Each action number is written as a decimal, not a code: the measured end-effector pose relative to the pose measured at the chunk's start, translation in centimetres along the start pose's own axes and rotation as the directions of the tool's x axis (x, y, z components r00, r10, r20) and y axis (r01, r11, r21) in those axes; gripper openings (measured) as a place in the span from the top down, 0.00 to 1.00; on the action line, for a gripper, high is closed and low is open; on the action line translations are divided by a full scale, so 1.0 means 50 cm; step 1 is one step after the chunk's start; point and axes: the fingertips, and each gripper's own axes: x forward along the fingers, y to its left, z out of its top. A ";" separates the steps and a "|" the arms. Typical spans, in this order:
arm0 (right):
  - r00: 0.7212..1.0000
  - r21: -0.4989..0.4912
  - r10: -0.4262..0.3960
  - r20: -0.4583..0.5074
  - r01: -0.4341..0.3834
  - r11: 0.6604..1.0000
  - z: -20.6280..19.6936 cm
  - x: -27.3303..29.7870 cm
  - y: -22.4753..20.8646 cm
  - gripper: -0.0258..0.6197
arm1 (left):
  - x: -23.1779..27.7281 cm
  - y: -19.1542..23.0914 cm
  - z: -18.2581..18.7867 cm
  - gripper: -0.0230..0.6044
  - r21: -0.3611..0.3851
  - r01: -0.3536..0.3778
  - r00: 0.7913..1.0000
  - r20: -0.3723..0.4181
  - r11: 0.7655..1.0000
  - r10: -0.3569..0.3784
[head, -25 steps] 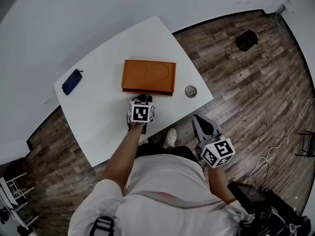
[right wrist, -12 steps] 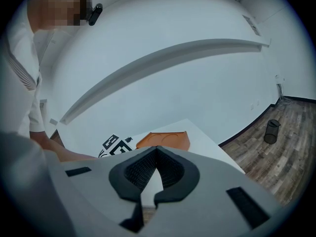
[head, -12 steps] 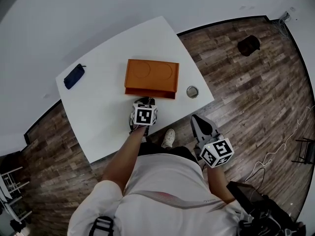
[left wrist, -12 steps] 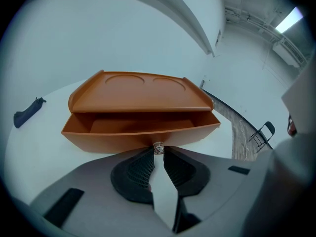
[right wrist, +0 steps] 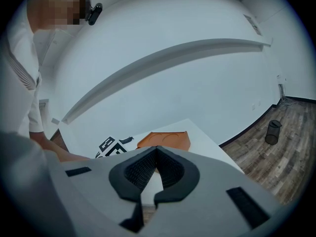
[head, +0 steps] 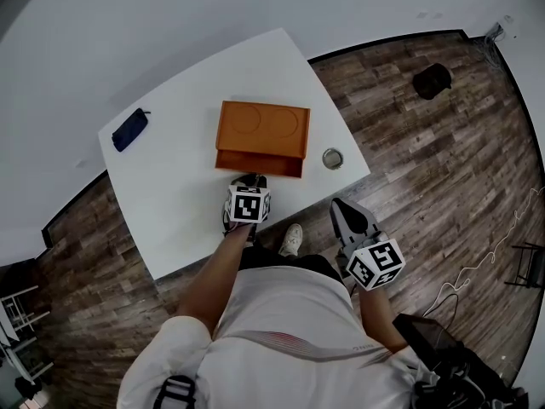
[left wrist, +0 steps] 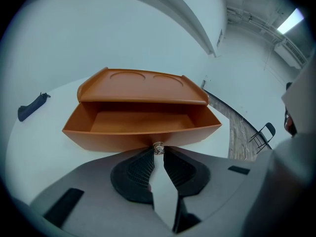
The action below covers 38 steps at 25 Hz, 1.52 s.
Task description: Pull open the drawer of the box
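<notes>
The right gripper [head: 347, 217] hangs off the near edge of the table [head: 170, 203], over the wood floor [head: 443, 169], its jaws pressed together with nothing between them. Ahead, the left gripper [left wrist: 158, 153] is clamped on the small knob [left wrist: 158, 147] at the front of the drawer [left wrist: 140, 128], which stands partly out of the orange box [left wrist: 143, 84]. A small round object [head: 332, 158] lies just right of the box. A dark pouch [head: 129, 129] sits well apart at the far left.

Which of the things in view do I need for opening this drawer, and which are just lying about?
Job: orange box; drawer, partly open; drawer knob, pinched by left gripper.
Lying about: blue pouch; small round metal object; black bin on the floor; right gripper, shut and empty.
</notes>
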 end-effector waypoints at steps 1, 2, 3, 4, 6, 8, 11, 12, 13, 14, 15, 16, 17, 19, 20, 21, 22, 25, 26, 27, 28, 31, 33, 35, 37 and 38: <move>1.000 -0.001 0.002 0.000 -0.002 1.000 0.000 0.000 0.001 0.96 | -0.002 -0.001 -0.006 0.85 -0.001 0.000 1.000 -0.001 1.000 0.000; 1.000 -0.001 0.005 0.000 -0.005 1.000 0.000 0.000 0.002 0.96 | -0.004 -0.002 -0.011 0.85 -0.005 0.002 1.000 -0.001 1.000 -0.002; 1.000 -0.003 0.009 -0.002 -0.009 1.000 -0.001 0.000 0.003 0.96 | -0.006 -0.004 -0.014 0.85 -0.011 0.005 1.000 -0.001 1.000 -0.005; 1.000 -0.004 0.012 -0.004 -0.012 1.000 -0.003 0.001 0.005 0.96 | -0.007 -0.006 -0.017 0.85 -0.017 0.009 1.000 -0.002 1.000 -0.009; 1.000 -0.007 0.017 -0.009 -0.017 1.000 -0.004 0.000 0.006 0.96 | -0.006 -0.011 -0.018 0.85 -0.019 0.011 1.000 0.001 1.000 -0.011; 1.000 -0.010 0.022 -0.011 -0.022 1.000 -0.004 0.001 0.009 0.96 | -0.003 -0.011 -0.017 0.85 -0.019 0.007 1.000 0.003 1.000 -0.007; 1.000 -0.014 0.025 -0.014 -0.025 1.000 -0.004 0.001 0.009 0.96 | 0.001 -0.008 -0.017 0.85 -0.022 0.000 1.000 0.006 1.000 0.000; 1.000 -0.016 0.026 -0.016 -0.026 1.000 -0.005 0.001 0.008 0.96 | 0.002 -0.009 -0.017 0.85 -0.024 -0.002 1.000 0.008 1.000 0.002; 0.999 -0.017 0.027 -0.018 -0.027 0.999 -0.006 0.000 0.008 0.96 | 0.002 -0.009 -0.017 0.85 -0.027 -0.003 1.000 0.010 1.000 0.003; 0.999 -0.019 0.028 -0.019 -0.028 0.999 -0.007 -0.001 0.008 0.96 | 0.002 -0.009 -0.018 0.85 -0.030 -0.004 1.000 0.012 1.000 0.005; 0.999 -0.020 0.029 -0.021 -0.029 0.999 -0.008 -0.001 0.008 0.96 | 0.002 -0.009 -0.018 0.85 -0.033 -0.006 1.000 0.013 0.999 0.007; 0.999 -0.019 0.030 -0.021 -0.030 0.999 -0.008 -0.001 0.008 0.96 | 0.002 -0.008 -0.019 0.85 -0.037 -0.008 1.000 0.014 0.999 0.008; 0.999 -0.019 0.031 -0.021 -0.031 0.999 -0.008 -0.001 0.009 0.96 | 0.001 -0.007 -0.020 0.85 -0.039 -0.008 1.000 0.013 0.999 0.009; 0.999 -0.019 0.033 -0.019 -0.033 0.999 -0.009 -0.001 0.010 0.96 | -0.001 -0.007 -0.022 0.85 -0.041 -0.006 1.000 0.009 0.999 0.007; 0.999 -0.019 0.033 -0.018 -0.034 0.999 -0.010 -0.002 0.009 0.96 | -0.004 -0.009 -0.026 0.85 -0.044 -0.005 1.000 0.008 0.999 0.006; 0.999 -0.018 0.034 -0.018 -0.034 0.999 -0.011 -0.004 0.009 0.96 | -0.006 -0.010 -0.031 0.85 -0.048 -0.004 1.000 0.006 0.999 0.005; 0.999 -0.018 0.034 -0.017 -0.034 0.999 -0.012 -0.005 0.008 0.96 | -0.008 -0.011 -0.036 0.85 -0.051 -0.004 1.000 0.003 0.999 0.004; 0.999 -0.015 0.031 -0.016 -0.031 0.999 -0.014 -0.005 0.005 0.96 | -0.016 -0.011 -0.048 0.85 -0.051 -0.007 1.000 -0.002 0.999 0.007; 0.999 -0.014 0.030 -0.015 -0.030 0.999 -0.014 -0.007 0.004 0.96 | -0.019 -0.013 -0.051 0.85 -0.050 -0.007 1.000 -0.002 0.999 0.007; 0.999 -0.014 0.031 -0.013 -0.031 0.999 -0.014 -0.011 0.002 0.96 | -0.022 -0.018 -0.055 0.85 -0.048 -0.008 1.000 -0.004 0.999 0.007; 0.999 -0.014 0.033 -0.012 -0.033 0.999 -0.013 -0.016 0.002 0.96 | -0.026 -0.025 -0.061 0.85 -0.047 -0.007 1.000 -0.007 0.999 0.007; 0.999 -0.014 0.041 -0.010 -0.041 0.999 -0.011 -0.028 0.004 0.96 | -0.037 -0.041 -0.081 0.85 -0.049 -0.008 1.000 -0.014 0.999 0.007; 0.999 -0.015 0.047 -0.011 -0.047 0.999 -0.012 -0.025 0.008 0.96 | -0.040 -0.040 -0.087 0.85 -0.054 -0.008 1.000 -0.016 0.999 0.007; 0.998 -0.016 0.054 -0.014 -0.054 0.998 -0.014 -0.021 0.013 0.96 | -0.043 -0.040 -0.092 0.85 -0.057 -0.004 1.000 -0.018 0.998 0.003; 0.998 -0.017 0.060 -0.017 -0.060 0.998 -0.016 -0.019 0.018 0.96 | -0.048 -0.040 -0.098 0.85 -0.058 0.000 1.000 -0.014 0.998 -0.001; 0.998 -0.018 0.063 -0.017 -0.063 0.998 -0.016 -0.018 0.020 0.96 | -0.049 -0.041 -0.098 0.85 -0.060 0.003 1.000 -0.010 0.998 -0.004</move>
